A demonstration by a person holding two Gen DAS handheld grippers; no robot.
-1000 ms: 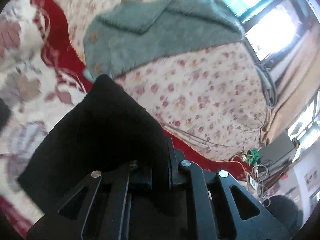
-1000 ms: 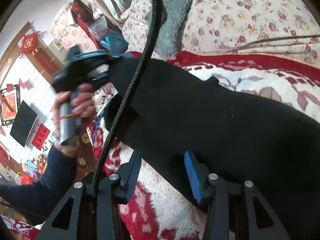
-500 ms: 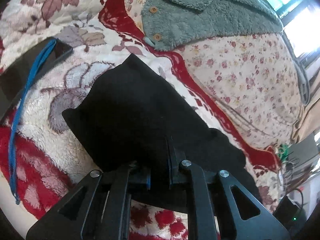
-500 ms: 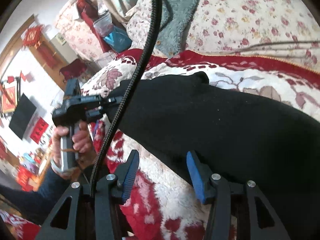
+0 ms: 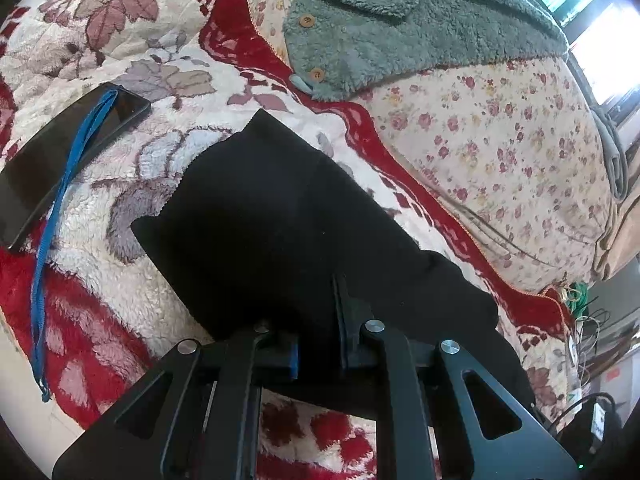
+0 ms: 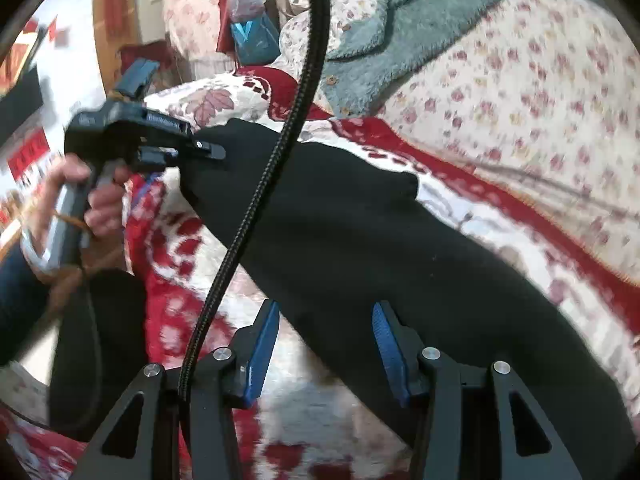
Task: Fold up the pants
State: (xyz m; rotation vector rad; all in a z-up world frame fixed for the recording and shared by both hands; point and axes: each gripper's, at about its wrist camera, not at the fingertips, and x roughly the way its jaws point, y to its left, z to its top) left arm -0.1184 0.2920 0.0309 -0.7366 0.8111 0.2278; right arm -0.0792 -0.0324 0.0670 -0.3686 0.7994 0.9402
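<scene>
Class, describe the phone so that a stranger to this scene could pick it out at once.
Start at the red and white blanket and go left of the black pants. The phone lies flat there: a dark glossy slab with a blue strap across it.

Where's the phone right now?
In the left wrist view, the flat black phone lies at the far left on the fluffy red-and-white blanket, under a blue strap, left of the black pants.

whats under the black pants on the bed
The black pants lie on a fleecy red and white leaf-pattern blanket, which shows all round them. Whatever lies directly beneath the cloth is covered.
</scene>
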